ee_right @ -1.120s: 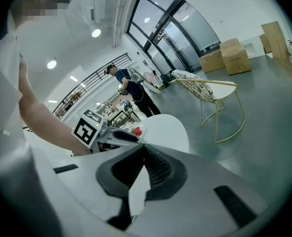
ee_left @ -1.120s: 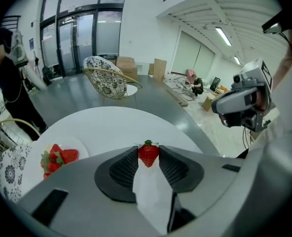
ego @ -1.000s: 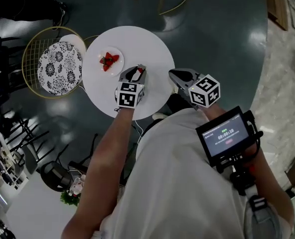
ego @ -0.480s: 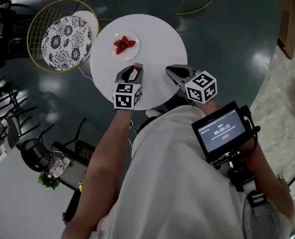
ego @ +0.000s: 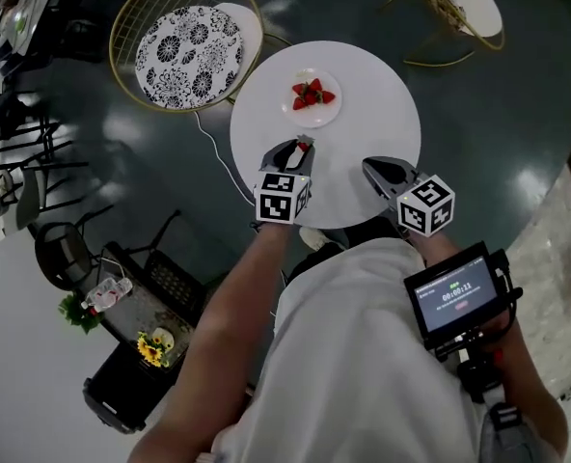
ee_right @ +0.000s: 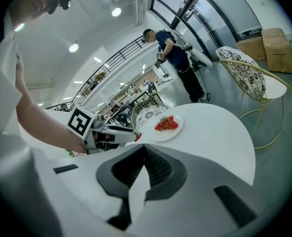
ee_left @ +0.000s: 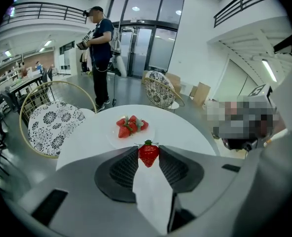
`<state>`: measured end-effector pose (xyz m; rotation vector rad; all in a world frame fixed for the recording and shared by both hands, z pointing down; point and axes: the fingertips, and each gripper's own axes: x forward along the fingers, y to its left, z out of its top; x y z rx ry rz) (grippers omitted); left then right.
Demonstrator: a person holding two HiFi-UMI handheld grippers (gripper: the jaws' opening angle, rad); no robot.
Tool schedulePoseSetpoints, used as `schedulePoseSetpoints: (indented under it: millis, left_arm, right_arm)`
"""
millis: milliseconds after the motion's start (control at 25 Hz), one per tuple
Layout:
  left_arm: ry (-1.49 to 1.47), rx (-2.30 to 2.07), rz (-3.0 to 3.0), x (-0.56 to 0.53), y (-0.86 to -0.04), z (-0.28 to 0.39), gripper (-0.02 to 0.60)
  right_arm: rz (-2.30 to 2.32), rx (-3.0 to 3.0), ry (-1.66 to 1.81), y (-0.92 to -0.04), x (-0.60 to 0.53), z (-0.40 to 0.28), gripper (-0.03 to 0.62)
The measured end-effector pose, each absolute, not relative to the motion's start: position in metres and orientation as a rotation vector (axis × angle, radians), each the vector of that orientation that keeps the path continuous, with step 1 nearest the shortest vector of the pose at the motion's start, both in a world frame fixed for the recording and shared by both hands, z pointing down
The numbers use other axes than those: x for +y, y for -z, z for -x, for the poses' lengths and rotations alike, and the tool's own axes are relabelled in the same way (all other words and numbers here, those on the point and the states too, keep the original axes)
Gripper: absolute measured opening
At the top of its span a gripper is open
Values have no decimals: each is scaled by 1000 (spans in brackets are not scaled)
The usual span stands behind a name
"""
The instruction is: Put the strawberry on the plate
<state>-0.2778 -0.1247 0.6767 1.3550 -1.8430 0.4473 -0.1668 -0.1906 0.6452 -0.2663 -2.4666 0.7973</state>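
**A:** Where is the strawberry to be found?

**B:** The strawberry (ee_left: 148,153) is pinched, stem up, at the very tips of the left gripper (ego: 301,148). The jaws are pressed against its two sides and are kept fairly far apart by the fruit itself. It is held above the round white table (ego: 372,114), near the plate (ego: 332,115) but not over it.

**A:** What is seen on the plate?

**B:** A small heap of strawberries (ego: 311,94) is gathered at its middle, and a bare white rim is left all round.

**A:** And the other tool?

**B:** The right gripper (ee_right: 144,148) is held over the near edge of the table, well apart from the plate. Its jaws are brought together and nothing is caught between them.

**A:** How much of the task can be counted as done?

**B:** The pick-up is judged complete, since the fruit is lifted and firmly gripped. The placing is not yet done. The strawberry has to be carried forward over the plate, lowered beside or onto the heap, and let go. Some care is probably called for so that the piled fruit is not knocked off the rim.

**A:** Is anything in the way?

**B:** Nothing is seen on the table between gripper and plate. A chair (ego: 187,44) with a patterned cushion stands beyond the table's edge.
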Motion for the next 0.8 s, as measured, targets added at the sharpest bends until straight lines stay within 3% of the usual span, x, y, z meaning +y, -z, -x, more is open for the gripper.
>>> schedulePoseSetpoints:
  millis: [800]
  left_arm:
    - [-228, -1847, -1058, -169, -734, 323, 140]
  right_arm:
    - [162, -2427, -832, -661, -203, 130, 8]
